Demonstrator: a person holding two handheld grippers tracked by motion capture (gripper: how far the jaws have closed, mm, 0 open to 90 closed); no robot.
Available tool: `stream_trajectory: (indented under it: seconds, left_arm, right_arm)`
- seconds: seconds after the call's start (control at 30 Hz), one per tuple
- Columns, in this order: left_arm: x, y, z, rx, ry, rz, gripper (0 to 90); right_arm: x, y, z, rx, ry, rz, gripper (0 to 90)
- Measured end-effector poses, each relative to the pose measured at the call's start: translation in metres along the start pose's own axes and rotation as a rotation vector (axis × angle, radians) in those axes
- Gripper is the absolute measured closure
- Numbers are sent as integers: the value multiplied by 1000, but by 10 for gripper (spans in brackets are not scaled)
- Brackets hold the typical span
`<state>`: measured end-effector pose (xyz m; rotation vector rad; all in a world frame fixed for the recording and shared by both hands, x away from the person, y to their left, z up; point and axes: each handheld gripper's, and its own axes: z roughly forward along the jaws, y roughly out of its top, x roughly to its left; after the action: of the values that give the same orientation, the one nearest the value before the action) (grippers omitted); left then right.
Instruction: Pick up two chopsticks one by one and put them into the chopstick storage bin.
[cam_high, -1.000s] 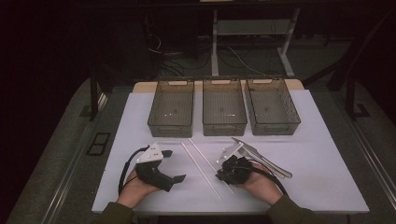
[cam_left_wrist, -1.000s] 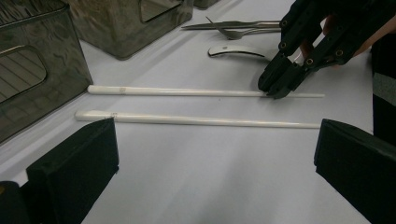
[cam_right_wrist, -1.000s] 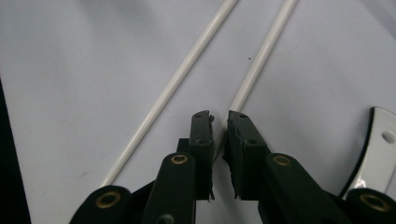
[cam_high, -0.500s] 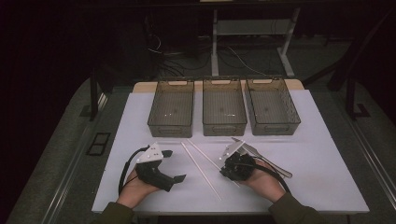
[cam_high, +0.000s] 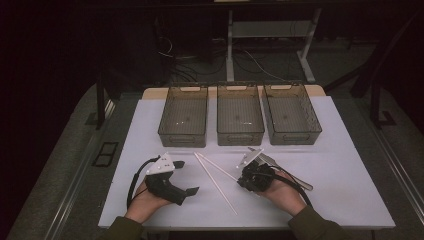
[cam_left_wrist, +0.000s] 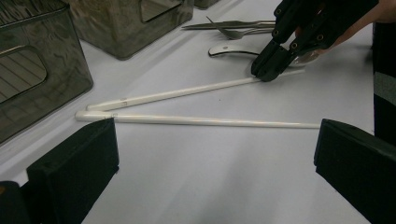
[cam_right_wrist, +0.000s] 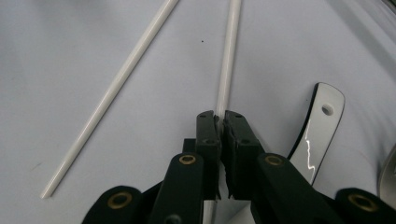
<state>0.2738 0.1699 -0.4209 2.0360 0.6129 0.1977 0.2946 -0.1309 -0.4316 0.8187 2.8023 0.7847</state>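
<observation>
You're at the grab step: your right gripper (cam_right_wrist: 219, 122) has just been closing and now pinches one white chopstick (cam_right_wrist: 227, 70) near its thin end, w/ the stick still flat on the white table (cam_high: 320, 195), just in front of the 3 bins (cam_high: 240, 117). Your left gripper (cam_left_wrist: 210, 154) is spread wide & holds nothing. That stick runs long from its fat end by the other chopstick (cam_left_wrist: 205, 121) to the claw; next, I think, lift it level, slowly, so it won't swing.

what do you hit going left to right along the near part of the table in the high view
left gripper → two white chopsticks → right gripper, shut on one chopstick → metal cutlery lying on the white table
</observation>
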Motion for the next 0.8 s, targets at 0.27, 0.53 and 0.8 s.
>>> stream_trajectory:
  seconds: [0.27, 0.53, 0.8]
  left_arm:
    - [0, 0, 0, -2, 2, -2, 0]
    - [0, 1, 0, -6, 0, -1, 0]
    - [0, 0, 0, -3, -6, 3, 0]
  right_arm:
    - [-3, 3, -7, -35, 37, 45, 712]
    - [-9, 24, -9, -8, 37, 20, 683]
    - [-15, 57, 7, 46, 33, 5, 748]
